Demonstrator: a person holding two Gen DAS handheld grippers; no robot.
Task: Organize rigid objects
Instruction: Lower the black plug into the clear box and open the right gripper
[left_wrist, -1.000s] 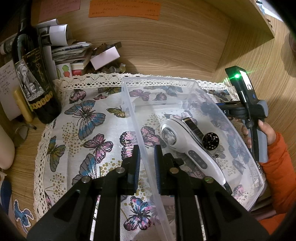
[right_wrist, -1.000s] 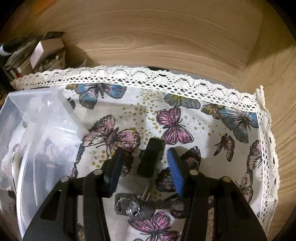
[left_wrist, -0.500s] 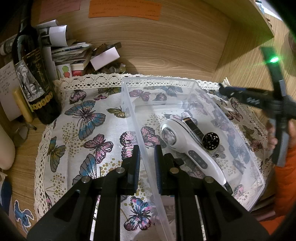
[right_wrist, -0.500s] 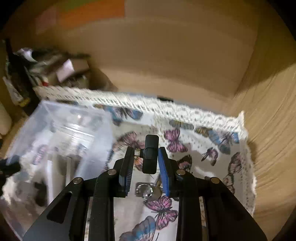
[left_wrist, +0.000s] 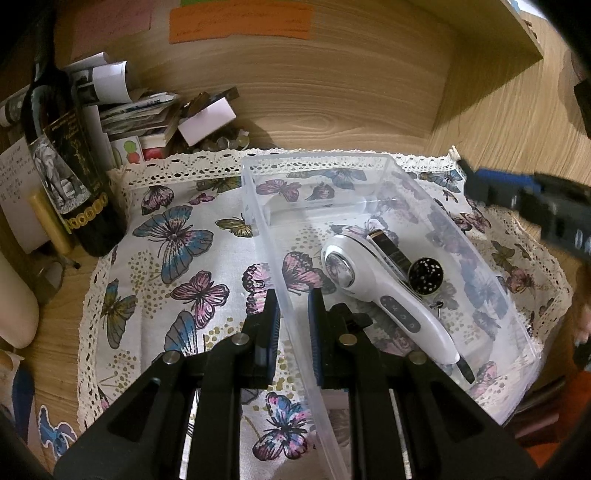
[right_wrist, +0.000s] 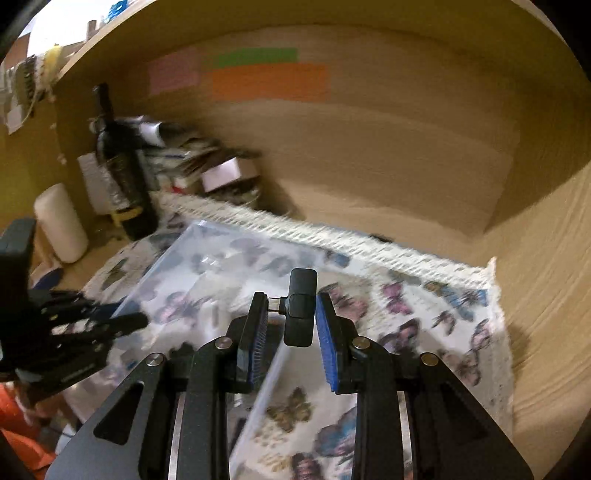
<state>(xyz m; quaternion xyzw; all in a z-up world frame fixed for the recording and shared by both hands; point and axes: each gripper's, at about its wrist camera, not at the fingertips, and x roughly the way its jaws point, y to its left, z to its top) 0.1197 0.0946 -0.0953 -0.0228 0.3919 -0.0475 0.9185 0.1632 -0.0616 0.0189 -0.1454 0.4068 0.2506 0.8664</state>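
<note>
A clear plastic bin stands on a butterfly-print cloth. My left gripper is shut on the bin's near left wall, one pad on each side. Inside the bin lie a white handheld device, a dark strap and a round black perforated piece. My right gripper is shut on a small black plug-in device, held upright in the air above the bin's right edge. The view there is blurred. From the left wrist, the right gripper shows as a dark blur over the bin's far right corner.
A dark wine bottle and a heap of papers and small boxes crowd the back left corner. A white cylinder stands left of the bottle. Wooden walls close the back and right. A person's orange sleeve is at the lower left.
My right gripper closed on the black device, lifted it off the cloth and carried it up and left toward the bin. The left gripper kept its hold on the bin wall.
</note>
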